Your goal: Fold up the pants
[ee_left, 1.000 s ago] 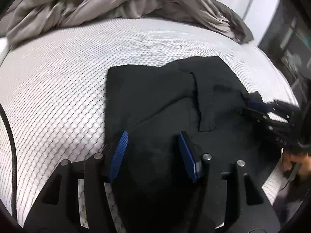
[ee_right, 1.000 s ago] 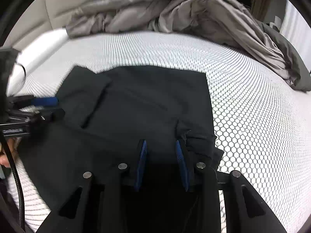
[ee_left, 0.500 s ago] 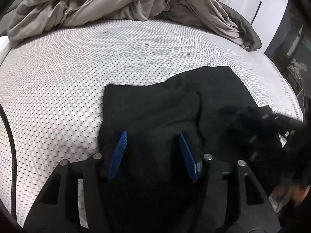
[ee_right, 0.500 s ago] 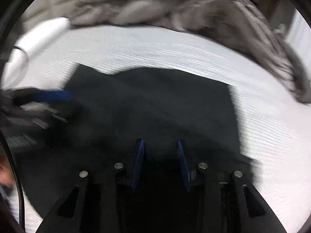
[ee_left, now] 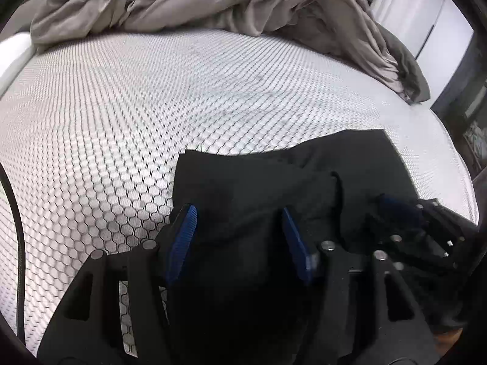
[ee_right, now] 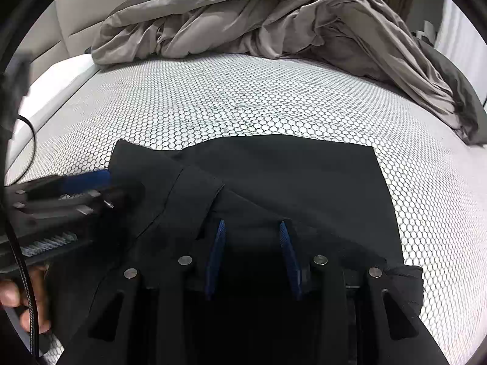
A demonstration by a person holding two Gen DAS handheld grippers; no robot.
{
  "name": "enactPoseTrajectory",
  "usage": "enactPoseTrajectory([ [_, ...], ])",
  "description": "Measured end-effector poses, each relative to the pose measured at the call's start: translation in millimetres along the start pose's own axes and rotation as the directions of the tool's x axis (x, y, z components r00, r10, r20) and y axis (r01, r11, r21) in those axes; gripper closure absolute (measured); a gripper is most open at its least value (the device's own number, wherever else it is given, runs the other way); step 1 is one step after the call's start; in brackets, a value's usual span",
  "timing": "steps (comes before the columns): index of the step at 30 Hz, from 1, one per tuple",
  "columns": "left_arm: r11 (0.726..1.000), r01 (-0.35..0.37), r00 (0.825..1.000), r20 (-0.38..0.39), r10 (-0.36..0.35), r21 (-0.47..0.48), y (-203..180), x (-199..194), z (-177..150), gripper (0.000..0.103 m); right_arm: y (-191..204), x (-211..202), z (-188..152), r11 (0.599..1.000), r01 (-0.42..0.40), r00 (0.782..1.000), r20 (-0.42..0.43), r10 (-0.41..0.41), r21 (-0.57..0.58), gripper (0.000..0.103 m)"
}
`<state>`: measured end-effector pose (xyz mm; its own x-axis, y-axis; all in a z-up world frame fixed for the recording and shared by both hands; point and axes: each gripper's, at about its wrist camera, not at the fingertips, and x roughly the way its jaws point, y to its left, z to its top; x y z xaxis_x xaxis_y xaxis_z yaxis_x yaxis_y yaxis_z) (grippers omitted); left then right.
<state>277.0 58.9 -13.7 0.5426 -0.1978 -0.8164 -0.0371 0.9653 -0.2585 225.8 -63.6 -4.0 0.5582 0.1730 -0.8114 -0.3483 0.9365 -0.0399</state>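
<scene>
Black pants [ee_left: 258,182] lie folded on the white honeycomb-patterned mattress [ee_left: 121,106]. My left gripper [ee_left: 238,213] hovers over their near left part. Its blue pads are spreading apart, with cloth lying under and between them, not pinched. In the right wrist view the pants [ee_right: 289,176] show a folded flap at the left and a small bunched corner at the lower right. My right gripper [ee_right: 252,224] sits low over their near edge, jaws opening, the pads not pressing on cloth. Each gripper shows in the other's view: the right gripper [ee_left: 395,210], the left gripper [ee_right: 103,193].
A crumpled grey-beige duvet [ee_right: 258,21] is heaped across the far end of the bed. A padded headboard [ee_right: 67,15] stands at the far left. A person's hand [ee_right: 12,301] holds the left tool, and a black cable [ee_left: 18,213] hangs at the left edge.
Both grippers have slid across the pants, the right one further. The pants now sit lower and nearer in the left view. The pads of both grippers stand a little wider apart.
</scene>
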Motion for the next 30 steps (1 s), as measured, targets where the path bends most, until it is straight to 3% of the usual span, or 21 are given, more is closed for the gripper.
enactPoseTrajectory([
  [2, 1.0, 0.021, 1.0, -0.006, -0.021, -0.011, 8, -3, 1, 0.045, -20, -1, -5, 1.0, 0.016, 0.999, -0.036, -0.016, 0.007, 0.065],
  [5, 0.999, -0.03, 0.999, -0.015, 0.03, -0.036, 21, -17, -4, 0.045, -21, -18, -25, 0.986, 0.158, 0.986, -0.05, -0.161, -0.059, 0.066],
  [7, 0.998, -0.055, 0.997, 0.048, 0.055, 0.0, 16, -45, -11, 0.048, -26, -36, -31, 0.993, 0.109, 0.994, -0.009, -0.109, -0.046, 0.065],
  [9, 0.999, -0.011, 0.996, 0.09, 0.007, 0.046, 6, -65, -18, 0.048, -20, -50, -35, 0.998, 0.047, 0.999, 0.027, -0.046, -0.047, 0.063],
  [11, 0.992, 0.039, 0.996, 0.078, -0.049, 0.118, -12, -69, -29, 0.048, -4, -54, -35, 0.996, -0.051, 0.998, 0.035, 0.054, -0.079, 0.059],
  [13, 0.985, 0.045, 0.999, 0.016, -0.048, 0.165, -26, -54, -40, 0.048, 9, -41, -37, 0.988, -0.111, 0.994, -0.006, 0.111, -0.105, 0.059],
  [14, 0.984, 0.031, 1.0, -0.013, -0.029, 0.176, -30, -43, -44, 0.048, 12, -35, -37, 0.988, -0.101, 0.995, -0.019, 0.099, -0.117, 0.059],
  [17, 0.977, 0.012, 1.0, 0.001, -0.013, 0.214, -27, -37, -50, 0.046, -2, -26, -37, 0.984, 0.004, 1.0, -0.018, -0.007, -0.177, 0.058],
  [19, 0.984, 0.012, 1.0, -0.003, -0.012, 0.179, -16, -43, -52, 0.046, -24, -28, -44, 0.983, 0.047, 0.999, -0.007, -0.049, -0.18, 0.059],
  [22, 0.994, -0.01, 1.0, 0.011, 0.009, 0.11, -4, -56, -53, 0.05, -54, -41, -39, 0.995, -0.031, 0.999, 0.007, 0.032, -0.098, 0.059],
  [26, 0.984, 0.077, 0.992, 0.089, -0.092, 0.161, -17, -75, -45, 0.05, -34, -65, -31, 0.986, -0.088, 0.99, 0.099, 0.102, -0.141, 0.059],
  [28, 0.972, 0.075, 0.995, 0.053, -0.089, 0.224, -34, -64, -53, 0.05, -23, -55, -34, 0.983, -0.119, 0.99, 0.066, 0.129, -0.139, 0.059],
  [30, 0.964, 0.04, 0.999, 0.004, -0.042, 0.261, -38, -45, -61, 0.05, -18, -33, -41, 0.982, -0.126, 0.992, -0.01, 0.126, -0.138, 0.059],
])
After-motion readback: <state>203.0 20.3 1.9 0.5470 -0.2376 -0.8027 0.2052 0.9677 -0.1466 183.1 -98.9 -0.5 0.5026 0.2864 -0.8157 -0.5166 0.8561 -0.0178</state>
